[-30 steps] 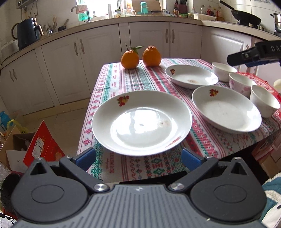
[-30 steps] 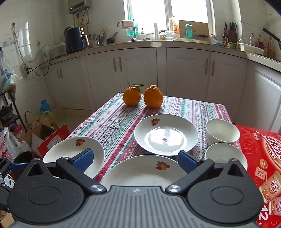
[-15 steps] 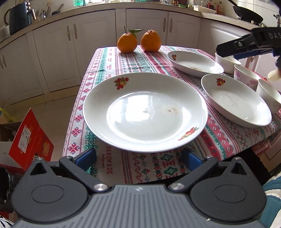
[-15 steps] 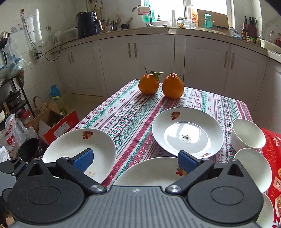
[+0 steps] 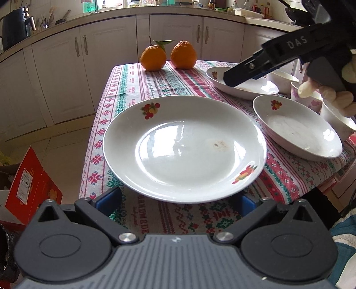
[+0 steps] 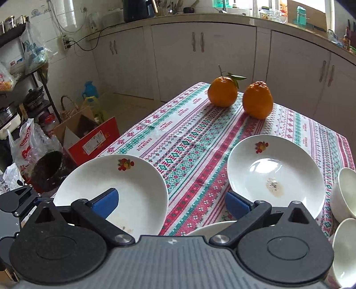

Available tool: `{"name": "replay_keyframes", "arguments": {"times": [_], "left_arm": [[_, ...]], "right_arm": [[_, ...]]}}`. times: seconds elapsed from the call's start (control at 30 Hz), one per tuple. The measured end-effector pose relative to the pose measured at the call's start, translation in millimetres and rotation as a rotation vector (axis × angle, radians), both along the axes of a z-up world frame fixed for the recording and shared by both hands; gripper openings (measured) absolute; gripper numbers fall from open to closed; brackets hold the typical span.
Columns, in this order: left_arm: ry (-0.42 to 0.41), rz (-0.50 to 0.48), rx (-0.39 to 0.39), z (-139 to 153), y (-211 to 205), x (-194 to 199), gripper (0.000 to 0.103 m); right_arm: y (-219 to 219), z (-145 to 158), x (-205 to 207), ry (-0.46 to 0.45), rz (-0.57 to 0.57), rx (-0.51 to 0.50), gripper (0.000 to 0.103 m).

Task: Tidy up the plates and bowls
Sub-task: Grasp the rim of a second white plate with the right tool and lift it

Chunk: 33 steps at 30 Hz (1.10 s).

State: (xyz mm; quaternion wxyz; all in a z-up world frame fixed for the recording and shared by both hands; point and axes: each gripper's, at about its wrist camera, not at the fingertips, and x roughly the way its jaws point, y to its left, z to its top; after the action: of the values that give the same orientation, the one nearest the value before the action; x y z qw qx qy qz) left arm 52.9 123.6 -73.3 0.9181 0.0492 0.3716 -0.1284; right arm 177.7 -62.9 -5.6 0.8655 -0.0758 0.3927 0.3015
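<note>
left hand-held gripper [image 5: 178,200] is spread at near plate [image 5: 184,149] rim; right hand-held gripper [image 6: 171,201] is spread, held above tabletop [image 6: 191,144] plates.

I'm working in a home kitchen. White cabinet doors [image 6: 200,57] with metal handles run under a counter [image 5: 178,10] from nine o'clock round to three. A dark kettle-like appliance [image 5: 15,27] sits at ten o'clock, and utensils, bottles and jars crowd the counter near twelve. A dining table under a patterned cloth [image 6: 191,142] carries two oranges [image 5: 168,56]. Cardboard boxes [image 6: 89,135] and shopping bags [image 6: 24,146] clutter the tiled floor at nine o'clock.
</note>
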Motion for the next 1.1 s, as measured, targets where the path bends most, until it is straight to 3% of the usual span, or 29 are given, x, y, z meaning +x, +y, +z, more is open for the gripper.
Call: {"name": "replay_keyframes", "arguments": {"times": [0.4,0.53,0.77,1.1], "left_arm": [[-0.045,-0.001,-0.014,-2.7,1.7,-6.3,0.103],[-0.024,-0.015,-0.008,-0.7,1.6,-3.4,0.103],[-0.002,-0.044,0.0,0.8,5.8,2.2,0.102],[-0.005,-0.105,0.027,5.3,6.0,4.6,0.102]], "right_arm": [[37.4,-27.2,36.8,0.154,0.175,-0.009,0.103],[44.0,-32.6,43.7,0.179,0.203,-0.008,0.103],[52.4,-39.2,51.4,0.228,0.231,0.008,0.089],[52.8,-43.3,57.6,0.27,0.247,0.028,0.081]]}}
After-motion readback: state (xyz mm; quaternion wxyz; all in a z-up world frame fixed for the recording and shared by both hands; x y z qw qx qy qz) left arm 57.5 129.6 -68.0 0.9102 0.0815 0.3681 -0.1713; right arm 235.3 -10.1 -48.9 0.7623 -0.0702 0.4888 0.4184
